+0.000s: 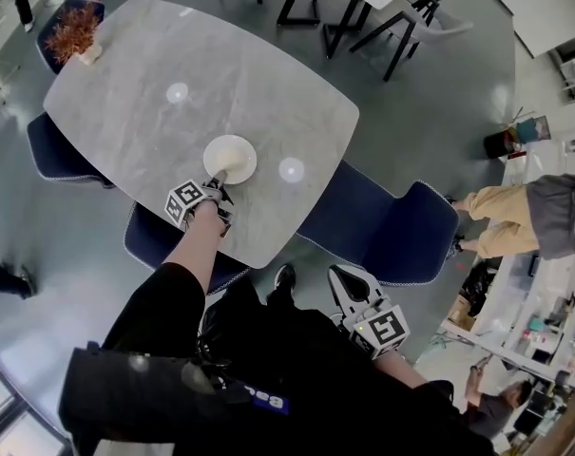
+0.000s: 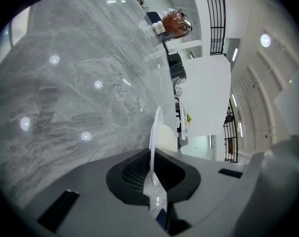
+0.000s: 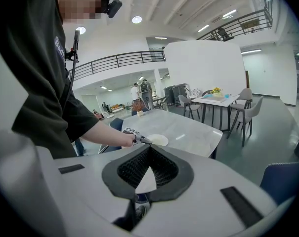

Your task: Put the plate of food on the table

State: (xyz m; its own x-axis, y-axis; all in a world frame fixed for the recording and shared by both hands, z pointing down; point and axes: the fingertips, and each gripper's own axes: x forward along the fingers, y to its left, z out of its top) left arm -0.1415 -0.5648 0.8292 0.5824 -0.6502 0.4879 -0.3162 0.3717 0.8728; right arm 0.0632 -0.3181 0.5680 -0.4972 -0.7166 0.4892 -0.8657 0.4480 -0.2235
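- Observed over the grey marble counter [image 1: 268,103], toward its near edge: a white plate [image 1: 231,158], lying level.
- Clamped on the near rim of the plate: the left gripper [image 1: 220,180], jaws drawn almost together, with the thin rim pinched edge-on between the pads.
- Not determinable from any view: whether the plate rests on the counter or is held just above it.
- Extended from the body out to the left gripper: a bare forearm [image 1: 200,245] below a black sleeve.
- Held low, close to the body and well apart from the counter: the right gripper [image 1: 344,278], jaws together, nothing between them.
- Noted at the far end of the counter, well apart from the plate: a potted plant [image 1: 75,32] with reddish-brown foliage.
- Noted on the counter top: round light reflections [image 1: 291,169], one just beside the plate on its right.
- Set around the counter: dark blue chairs [image 1: 382,231], two close together at the right side, one beneath the extended arm, one at the left side.
- Recorded at the right edge of the head view, well apart from the counter: a second person [image 1: 515,217] in yellow trousers.
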